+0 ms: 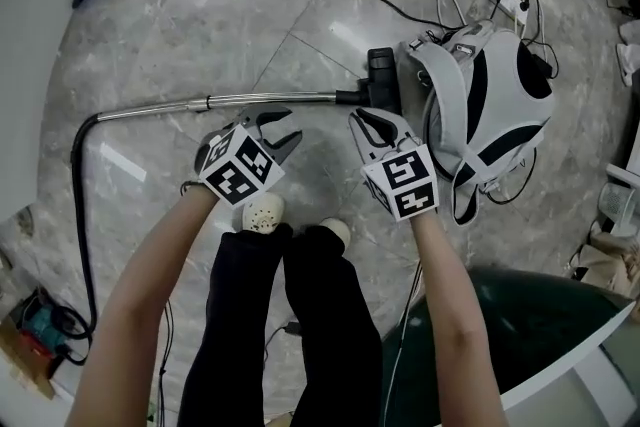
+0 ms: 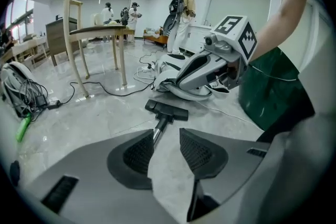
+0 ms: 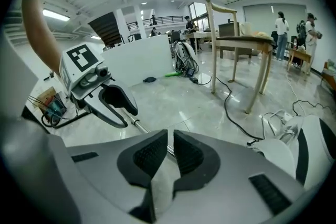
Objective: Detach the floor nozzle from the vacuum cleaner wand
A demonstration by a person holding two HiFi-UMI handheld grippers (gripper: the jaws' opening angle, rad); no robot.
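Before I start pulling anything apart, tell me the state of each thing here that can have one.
floor nozzle: attached to the wand, resting on the floor.
wand: lying flat on the floor, not gripped.
hose: joined to the wand's other end, curving along the floor.
left gripper: open, nothing between its pads.
right gripper: shut, empty.

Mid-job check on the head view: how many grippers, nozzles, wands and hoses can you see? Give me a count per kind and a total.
Grippers: 2 (left gripper, right gripper)
Nozzle: 1
Wand: 1
Hose: 1
Total: 5
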